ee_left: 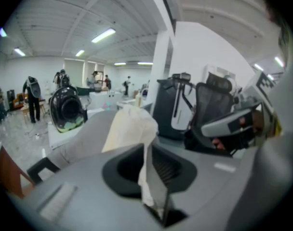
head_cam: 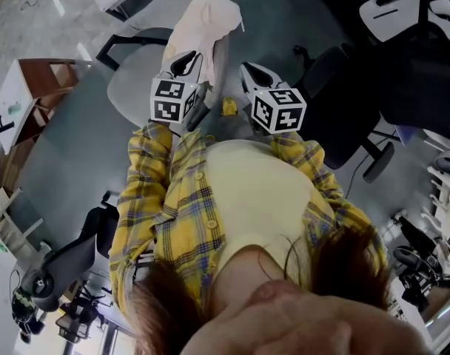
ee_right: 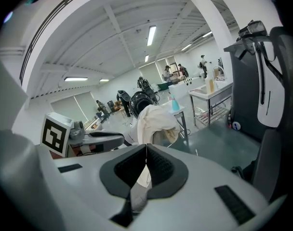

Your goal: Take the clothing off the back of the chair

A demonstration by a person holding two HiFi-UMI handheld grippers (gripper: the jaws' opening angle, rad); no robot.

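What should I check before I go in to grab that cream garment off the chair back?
1. The cream garment hangs over the back of the grey chair: ok.
2. Both grippers aim at it: ok, it sits ahead of the fingers in both gripper views.
3. The left gripper has its fingers spread for cloth: not ok, only a slit shows.
4. The right gripper has its fingers spread: not ok, they are together.
5. The fingertips have reached the cloth: cannot tell, the depth is unclear from the head view.
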